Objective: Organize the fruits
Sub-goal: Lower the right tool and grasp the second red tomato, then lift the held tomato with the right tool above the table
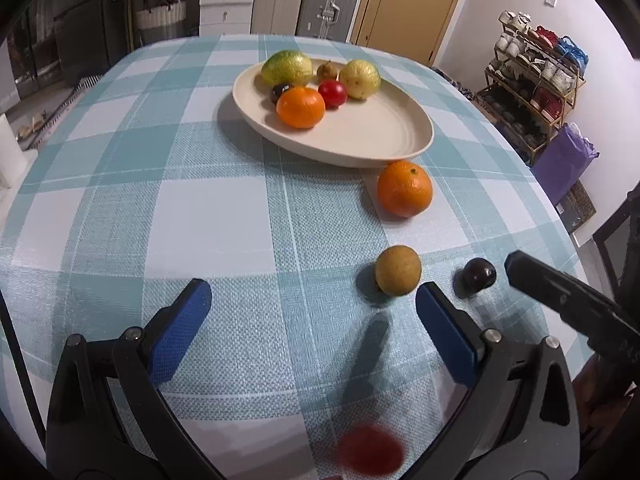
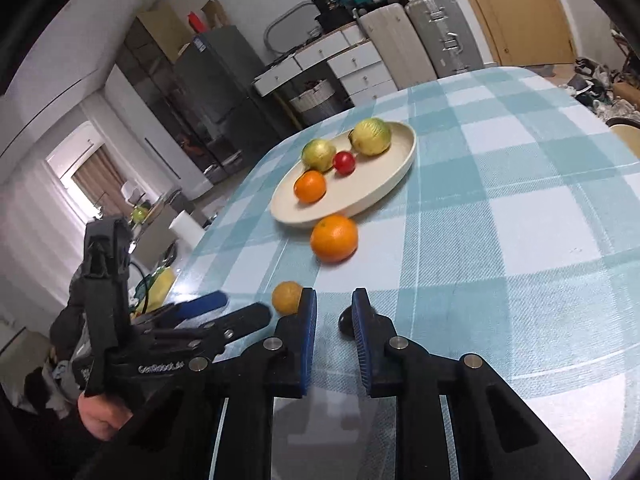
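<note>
A cream plate (image 1: 360, 136) (image 2: 384, 176) on the checked tablecloth holds several fruits: an orange (image 1: 301, 106), a red fruit (image 1: 333, 93), two yellow-green fruits and small dark ones. Off the plate lie an orange (image 1: 405, 188) (image 2: 334, 238), a tan round fruit (image 1: 398, 270) (image 2: 286, 297) and a dark plum (image 1: 479, 275) (image 2: 345, 321). A blurred red fruit (image 1: 370, 454) lies under my left gripper (image 1: 314, 298), which is open and empty. My right gripper (image 2: 334, 300) is partly open and empty, the plum just beyond its right finger.
The table's right edge runs close to the plum. A shoe rack (image 1: 532, 80) and purple bag (image 1: 564, 160) stand right of the table. Drawers, suitcases and a door (image 1: 412, 4) stand behind it.
</note>
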Motion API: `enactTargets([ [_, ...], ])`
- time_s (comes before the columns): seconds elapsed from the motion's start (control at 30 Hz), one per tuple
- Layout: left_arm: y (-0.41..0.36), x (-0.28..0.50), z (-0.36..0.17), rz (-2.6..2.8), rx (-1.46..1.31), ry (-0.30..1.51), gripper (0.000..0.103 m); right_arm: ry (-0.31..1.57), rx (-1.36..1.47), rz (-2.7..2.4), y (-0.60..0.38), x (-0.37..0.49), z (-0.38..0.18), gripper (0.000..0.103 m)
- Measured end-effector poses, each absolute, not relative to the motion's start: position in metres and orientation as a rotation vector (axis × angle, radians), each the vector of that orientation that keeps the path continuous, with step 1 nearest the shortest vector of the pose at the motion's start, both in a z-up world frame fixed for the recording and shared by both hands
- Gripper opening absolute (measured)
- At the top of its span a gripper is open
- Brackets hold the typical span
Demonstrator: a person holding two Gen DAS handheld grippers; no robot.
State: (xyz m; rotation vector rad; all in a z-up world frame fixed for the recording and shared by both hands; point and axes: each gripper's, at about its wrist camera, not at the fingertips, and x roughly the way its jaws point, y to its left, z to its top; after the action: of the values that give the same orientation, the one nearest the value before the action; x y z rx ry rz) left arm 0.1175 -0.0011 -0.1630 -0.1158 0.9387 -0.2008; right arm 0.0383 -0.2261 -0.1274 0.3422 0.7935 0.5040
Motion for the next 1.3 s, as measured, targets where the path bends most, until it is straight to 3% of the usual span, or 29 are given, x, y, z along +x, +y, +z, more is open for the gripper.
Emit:
enactTargets([
  [0.33,0.009,0.115,-0.162,-0.196,-0.173,0.913,0.102,0.801,0.298,0.575,-0.210,0.026,-0.130,0.021],
  [0.53,0.022,0.114,-0.158,-0.180,-0.203,0.896,0.102,0.798,0.290,0.610,-0.204,0.016,-0.129,0.027],
  [0.7,0.046,0.110,-0.147,-0.141,-0.248,0.847,0.102,0.812,0.271,0.745,-0.184,0.001,-0.131,0.050],
  [0.87,0.075,0.104,-0.136,-0.096,-0.295,0.821,0.102,0.851,0.212,0.839,-0.146,-0.005,-0.137,0.053],
  [1.17,0.109,0.091,-0.130,-0.064,-0.331,0.799,0.102,0.907,0.105,0.819,-0.106,0.001,-0.150,0.053],
  [1.27,0.111,0.091,-0.131,-0.062,-0.340,0.803,0.102,0.909,0.083,0.817,-0.100,0.001,-0.152,0.031],
  [1.3,0.111,0.091,-0.132,-0.063,-0.341,0.807,0.102,0.908,0.075,0.817,-0.099,0.001,-0.152,0.031],
])
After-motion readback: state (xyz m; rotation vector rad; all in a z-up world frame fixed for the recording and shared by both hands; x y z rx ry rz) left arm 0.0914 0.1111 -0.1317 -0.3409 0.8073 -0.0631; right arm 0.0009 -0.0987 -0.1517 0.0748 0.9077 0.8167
